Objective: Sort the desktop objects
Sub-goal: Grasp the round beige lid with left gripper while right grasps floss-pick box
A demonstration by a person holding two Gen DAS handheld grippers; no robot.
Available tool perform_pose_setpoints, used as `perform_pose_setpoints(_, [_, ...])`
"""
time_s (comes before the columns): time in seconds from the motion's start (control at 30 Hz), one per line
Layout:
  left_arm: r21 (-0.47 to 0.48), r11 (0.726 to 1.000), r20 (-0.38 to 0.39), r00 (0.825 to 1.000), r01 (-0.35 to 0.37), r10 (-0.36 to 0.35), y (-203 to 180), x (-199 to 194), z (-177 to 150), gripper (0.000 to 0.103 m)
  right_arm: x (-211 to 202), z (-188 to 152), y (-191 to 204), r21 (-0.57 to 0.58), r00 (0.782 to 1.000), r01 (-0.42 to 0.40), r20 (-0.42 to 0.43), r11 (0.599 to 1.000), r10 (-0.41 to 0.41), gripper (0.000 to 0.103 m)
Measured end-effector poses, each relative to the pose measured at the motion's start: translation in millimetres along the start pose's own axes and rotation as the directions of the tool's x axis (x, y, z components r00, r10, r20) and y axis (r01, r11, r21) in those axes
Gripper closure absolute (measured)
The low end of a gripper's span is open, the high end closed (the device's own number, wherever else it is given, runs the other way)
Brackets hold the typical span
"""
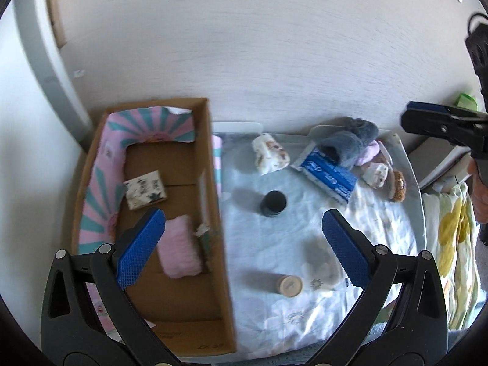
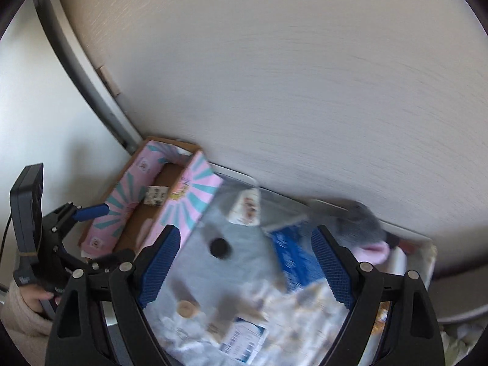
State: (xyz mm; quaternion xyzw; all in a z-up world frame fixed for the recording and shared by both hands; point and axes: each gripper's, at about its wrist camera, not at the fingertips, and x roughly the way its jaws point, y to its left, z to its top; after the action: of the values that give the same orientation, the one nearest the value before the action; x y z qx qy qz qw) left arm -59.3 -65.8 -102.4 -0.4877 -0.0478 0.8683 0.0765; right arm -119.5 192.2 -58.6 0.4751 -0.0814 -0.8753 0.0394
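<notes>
A cardboard box (image 1: 213,158) with pink and teal flaps stands at the table's left. Inside lie a pink fluffy item (image 1: 180,247) and a small printed card (image 1: 145,189). My left gripper (image 1: 244,244) is open and empty, high above the box's right wall. On the floral cloth (image 1: 274,238) sit a black jar (image 1: 273,203), a wooden-lidded jar (image 1: 288,285), a blue tissue pack (image 1: 328,172), grey socks (image 1: 350,143) and a patterned roll (image 1: 270,157). My right gripper (image 2: 244,262) is open and empty above the cloth, over the black jar (image 2: 219,247) and blue pack (image 2: 294,259).
A pale wall (image 1: 259,45) stands close behind the table. More small cloth bundles (image 1: 384,177) lie at the table's far right. A floral bedspread (image 1: 451,244) lies right of the table. The right gripper also shows at the left wrist view's right edge (image 1: 442,125).
</notes>
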Motion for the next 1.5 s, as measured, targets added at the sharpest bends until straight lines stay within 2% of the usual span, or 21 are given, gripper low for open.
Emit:
perform_pose_setpoints(0.33, [0.036, 0.998, -0.039, 0.998, 0.051, -0.050, -38.9, 14.6, 1.1, 0.000, -34.8, -45.0, -57.7, 0.094, 0.996, 0.080, 0.029, 0.992, -0.083, 0.017])
perform_pose_setpoints(0.47, [0.064, 0.997, -0.046, 0.998, 0.053, -0.050, -52.6, 17.7, -8.8, 0.000, -47.2, -64.8, -78.5, 0.137, 0.991, 0.120, 0.050, 0.983, -0.128, 0.017])
perform_pose_setpoints(0.57, [0.083, 0.995, -0.071, 0.996, 0.061, -0.055, -63.0, 25.6, -20.8, 0.000, -43.8, -83.5, -82.9, 0.121, 0.985, 0.165, 0.028, 0.979, -0.170, 0.017])
perform_pose_setpoints(0.63, [0.092, 0.993, -0.085, 0.994, 0.069, -0.061, -69.6, 30.3, -30.8, 0.000, -36.6, -97.5, -80.8, 0.103, 0.985, 0.174, 0.003, 0.979, -0.175, 0.017])
perform_pose_setpoints(0.83, [0.130, 0.990, -0.102, 0.994, 0.052, -0.039, -81.4, 34.7, -70.7, 0.001, 0.6, -133.4, -64.2, 0.097, 0.987, 0.136, -0.094, 0.986, -0.127, 0.017])
perform_pose_setpoints(0.93, [0.147, 0.989, -0.075, 0.997, 0.027, -0.016, -86.0, 33.2, -91.0, 0.002, 17.3, -146.4, -46.1, 0.104, 0.988, 0.116, -0.109, 0.988, -0.105, 0.017])
perform_pose_setpoints(1.03, [0.142, 0.989, -0.018, 0.999, -0.030, 0.033, -88.1, 35.4, -111.8, 0.003, 30.4, -156.2, -34.3, 0.134, 0.988, 0.108, -0.123, 0.985, -0.091, 0.017])
perform_pose_setpoints(1.1, [0.147, 0.987, 0.012, 0.998, -0.068, 0.067, -88.7, 43.7, -126.1, 0.008, 41.2, -160.9, -29.8, 0.164, 0.985, 0.100, -0.156, 0.981, -0.074, 0.017])
perform_pose_setpoints(1.23, [0.195, 0.974, 0.014, 0.994, -0.112, 0.111, -92.5, 68.8, -146.3, 0.018, 63.5, -159.8, -19.7, 0.208, 0.980, 0.078, -0.197, 0.975, -0.036, 0.017])
perform_pose_setpoints(1.37, [0.175, 0.971, 0.061, 0.986, -0.163, 0.154, -88.1, 83.0, -155.2, 0.021, 83.6, -159.5, -1.0, 0.171, 0.964, 0.132, -0.250, 0.976, -0.086, 0.017])
perform_pose_setpoints(1.5, [0.122, 0.985, 0.028, 0.992, -0.122, 0.120, -77.0, 96.6, -153.5, 0.029, 97.6, -159.8, 12.7, 0.159, 0.954, 0.157, -0.281, 0.975, -0.108, 0.017])
